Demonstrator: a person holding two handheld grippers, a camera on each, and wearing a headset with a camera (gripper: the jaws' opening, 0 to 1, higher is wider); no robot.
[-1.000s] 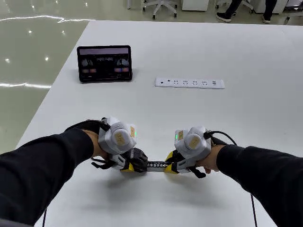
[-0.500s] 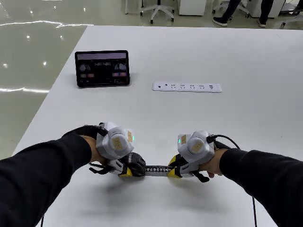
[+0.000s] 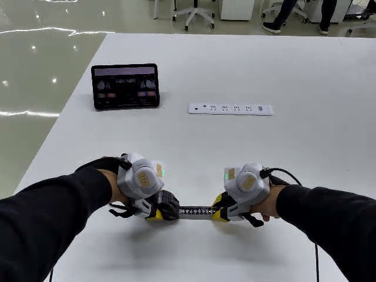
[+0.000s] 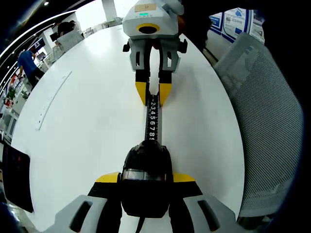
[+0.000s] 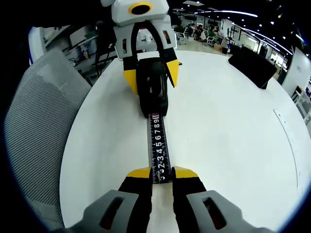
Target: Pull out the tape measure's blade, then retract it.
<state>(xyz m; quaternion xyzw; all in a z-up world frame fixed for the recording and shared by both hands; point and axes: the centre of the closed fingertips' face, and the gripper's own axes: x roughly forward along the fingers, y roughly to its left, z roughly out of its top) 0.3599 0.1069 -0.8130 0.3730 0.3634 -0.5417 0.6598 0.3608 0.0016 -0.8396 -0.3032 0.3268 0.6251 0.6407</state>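
Observation:
The black tape measure case rests low over the white table, clamped between the yellow-tipped jaws of my left gripper. In the left gripper view the case sits between my own jaws and the numbered blade runs away to the other gripper. My right gripper is shut on the blade's end hook. The right gripper view has the blade stretched from my pinched tips to the case. A short length of blade spans the gap.
A dark tablet stands at the back left of the table. A white power strip lies across the middle. A cable trails from the right gripper. A mesh chair back sits near the table's front edge. Office chairs and people are far behind.
The two grippers have moved apart, the right one going rightward, and more of the numbered blade shows between them. The head camera has tilted slightly.

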